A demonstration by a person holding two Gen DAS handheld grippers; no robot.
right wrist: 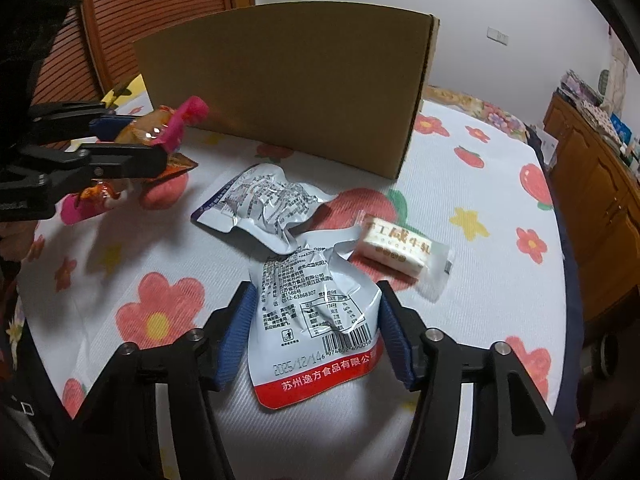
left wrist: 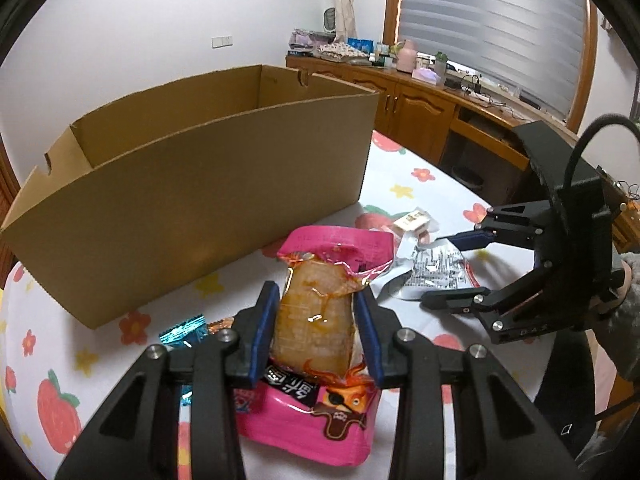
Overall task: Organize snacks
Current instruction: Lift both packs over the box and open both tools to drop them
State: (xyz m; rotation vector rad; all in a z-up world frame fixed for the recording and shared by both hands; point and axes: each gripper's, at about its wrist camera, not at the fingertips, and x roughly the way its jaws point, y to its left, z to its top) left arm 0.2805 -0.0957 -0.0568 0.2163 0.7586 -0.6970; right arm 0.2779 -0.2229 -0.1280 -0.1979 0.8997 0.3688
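Our left gripper [left wrist: 316, 332] has its fingers pressed on the pink snack pouch [left wrist: 320, 312], lifted above the bench [left wrist: 420, 200]. Our right gripper [right wrist: 314, 334] stands half wide around a silver packet [right wrist: 320, 320] lying on the cloth; whether the pads touch it we cannot tell. A nougat bar [right wrist: 396, 248] lies just beside, and the cardboard box [left wrist: 192, 184] stands behind.

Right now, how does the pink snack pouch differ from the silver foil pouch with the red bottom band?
The pink snack pouch is clamped by the left gripper and seems raised; the silver foil pouch lies on the tablecloth between the right gripper's pads. Pink shows a clear window; silver shows printed text. Both remain outside the cardboard box.
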